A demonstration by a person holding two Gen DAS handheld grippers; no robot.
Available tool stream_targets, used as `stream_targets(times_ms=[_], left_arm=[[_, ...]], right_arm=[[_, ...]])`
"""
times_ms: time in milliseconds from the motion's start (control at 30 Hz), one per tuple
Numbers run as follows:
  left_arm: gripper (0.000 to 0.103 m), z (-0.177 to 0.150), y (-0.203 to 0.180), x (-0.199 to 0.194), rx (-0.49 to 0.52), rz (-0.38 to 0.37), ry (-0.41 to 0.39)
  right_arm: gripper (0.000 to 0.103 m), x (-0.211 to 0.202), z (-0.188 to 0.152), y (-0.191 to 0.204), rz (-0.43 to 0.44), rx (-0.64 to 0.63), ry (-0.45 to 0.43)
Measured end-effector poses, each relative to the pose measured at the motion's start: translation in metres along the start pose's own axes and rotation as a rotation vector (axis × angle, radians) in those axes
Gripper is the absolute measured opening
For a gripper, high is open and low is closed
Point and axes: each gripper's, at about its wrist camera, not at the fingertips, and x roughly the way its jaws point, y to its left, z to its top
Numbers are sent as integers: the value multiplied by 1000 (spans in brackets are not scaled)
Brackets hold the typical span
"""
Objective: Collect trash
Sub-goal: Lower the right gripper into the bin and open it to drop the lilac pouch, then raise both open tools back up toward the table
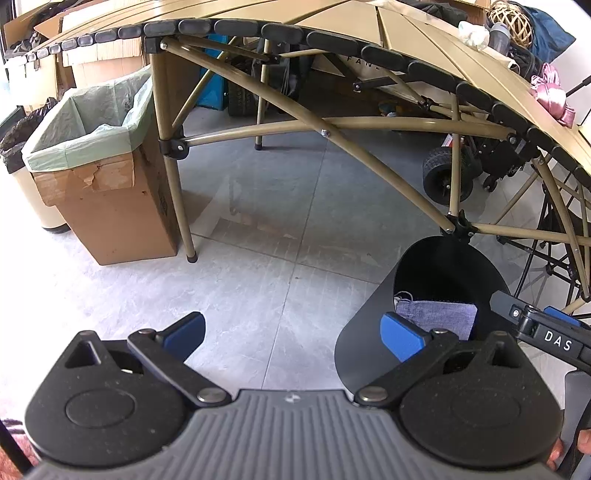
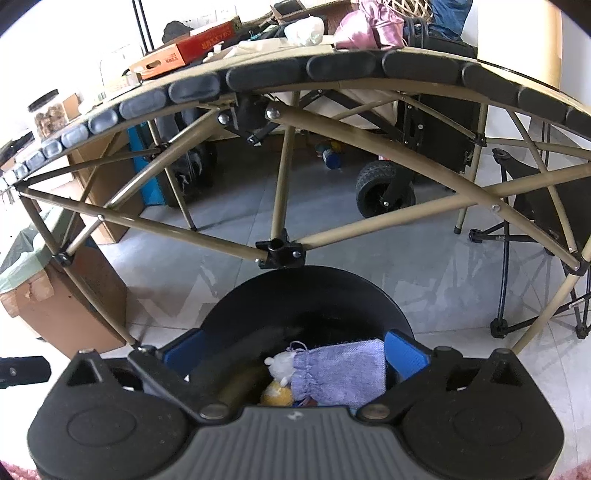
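Observation:
A black round bin (image 1: pixel 373 325) stands on the floor by the folding table; it also shows in the right wrist view (image 2: pixel 306 291). Inside lie a lavender cloth pouch (image 2: pixel 340 373), a small white item (image 2: pixel 280 365) and a yellow item (image 2: pixel 277 393). My right gripper (image 2: pixel 295 354) is open and empty right above the bin's mouth. My left gripper (image 1: pixel 293 334) is open and empty over the floor, left of the bin. Crumpled white paper (image 2: pixel 304 31) lies on the tabletop.
A cardboard box lined with a green bag (image 1: pixel 92 147) stands by the table leg (image 1: pixel 177 184). The tan folding table (image 2: pixel 332 66) carries a red box (image 2: pixel 192 48), a pink bag (image 2: pixel 365 29) and a jar (image 2: pixel 48 112). A wheeled cart (image 2: pixel 384 184) and a folding chair (image 2: pixel 535 206) stand beneath and beside it.

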Motion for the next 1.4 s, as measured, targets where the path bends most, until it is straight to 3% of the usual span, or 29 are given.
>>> stream_targets(times_ms=[300, 900, 1400], left_arm=[[103, -1, -6, -5, 12, -20, -20], [103, -2, -31, -52, 45, -92, -219], [103, 43, -77, -131, 57, -113, -364]], right_arm=[[103, -24, -2, -2, 100, 5, -80], [103, -104, 21, -16, 81, 14, -307], [103, -166, 75, -43, 63, 37, -439]])
